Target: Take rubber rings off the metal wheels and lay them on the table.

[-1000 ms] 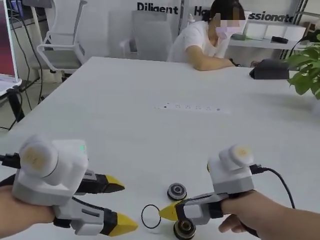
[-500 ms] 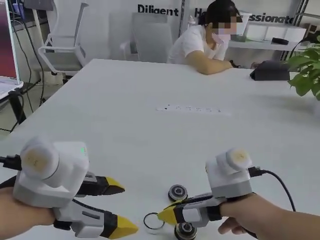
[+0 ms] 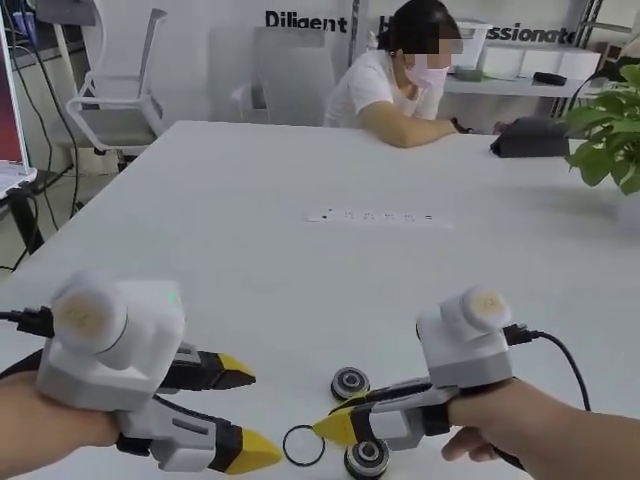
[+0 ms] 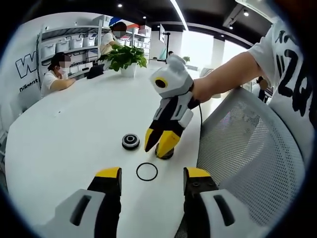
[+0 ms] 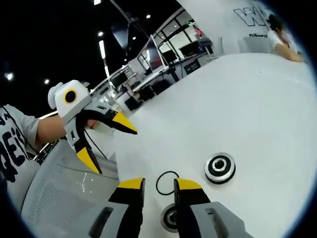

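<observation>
A black rubber ring [image 3: 303, 446] lies flat on the white table [image 3: 300, 290] near its front edge. Two metal wheels stand close by: one [image 3: 351, 383] just behind it, the other [image 3: 367, 458] under my right gripper [image 3: 335, 418]. That gripper's yellow jaws are a little apart with nothing between them, their tips beside the ring [image 5: 167, 182]. Its own view has my right gripper [image 5: 159, 184] above the near wheel [image 5: 171, 217], the far wheel [image 5: 220, 167] off to the right. My left gripper [image 3: 255, 412] is wide open to the left of the ring [image 4: 147, 171], facing it.
A person [image 3: 400, 90] sits at the table's far side. A flat white strip [image 3: 370, 215] lies mid-table, a black bag [image 3: 530, 137] at the far right next to a green plant [image 3: 605, 140]. A mesh chair back [image 4: 247, 148] stands right behind the front edge.
The ring now lies flat beside the right gripper's tips; half a second ago it looked smaller and tilted. The head camera has shifted a little. Both grippers have stayed roughly in place.
</observation>
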Action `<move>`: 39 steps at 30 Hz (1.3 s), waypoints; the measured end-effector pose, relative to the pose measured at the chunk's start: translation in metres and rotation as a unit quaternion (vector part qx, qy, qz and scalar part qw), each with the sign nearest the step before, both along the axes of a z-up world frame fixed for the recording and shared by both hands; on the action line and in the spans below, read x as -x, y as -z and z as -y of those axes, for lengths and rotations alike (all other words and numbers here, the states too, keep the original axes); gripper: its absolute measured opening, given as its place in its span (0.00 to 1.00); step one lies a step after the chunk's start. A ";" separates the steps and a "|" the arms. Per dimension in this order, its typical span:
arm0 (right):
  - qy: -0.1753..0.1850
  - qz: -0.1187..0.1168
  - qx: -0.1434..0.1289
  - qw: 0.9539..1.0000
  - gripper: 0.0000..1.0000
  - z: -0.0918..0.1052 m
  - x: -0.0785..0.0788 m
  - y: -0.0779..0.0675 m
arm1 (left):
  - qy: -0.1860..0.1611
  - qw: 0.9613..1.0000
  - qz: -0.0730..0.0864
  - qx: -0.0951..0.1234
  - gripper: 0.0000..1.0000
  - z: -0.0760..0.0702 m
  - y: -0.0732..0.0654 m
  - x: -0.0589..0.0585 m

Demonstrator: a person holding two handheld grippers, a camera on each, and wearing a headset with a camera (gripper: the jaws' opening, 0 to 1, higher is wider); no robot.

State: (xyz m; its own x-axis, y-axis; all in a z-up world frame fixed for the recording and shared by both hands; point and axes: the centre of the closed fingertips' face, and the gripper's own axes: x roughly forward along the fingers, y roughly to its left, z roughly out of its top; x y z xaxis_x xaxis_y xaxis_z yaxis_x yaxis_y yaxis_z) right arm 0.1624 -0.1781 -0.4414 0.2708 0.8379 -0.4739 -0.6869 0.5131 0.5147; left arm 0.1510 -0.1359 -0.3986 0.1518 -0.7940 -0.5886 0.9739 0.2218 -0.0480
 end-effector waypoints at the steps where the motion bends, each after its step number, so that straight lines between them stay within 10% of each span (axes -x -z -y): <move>1: -0.002 0.000 -0.002 1.000 0.22 0.001 0.002 -0.001 | 0.001 1.000 0.000 0.000 0.47 0.002 -0.001 0.000; 39: 0.030 0.026 -0.003 0.999 0.25 0.065 0.019 -0.003 | 0.042 0.999 -0.018 0.001 0.45 0.053 0.010 -0.002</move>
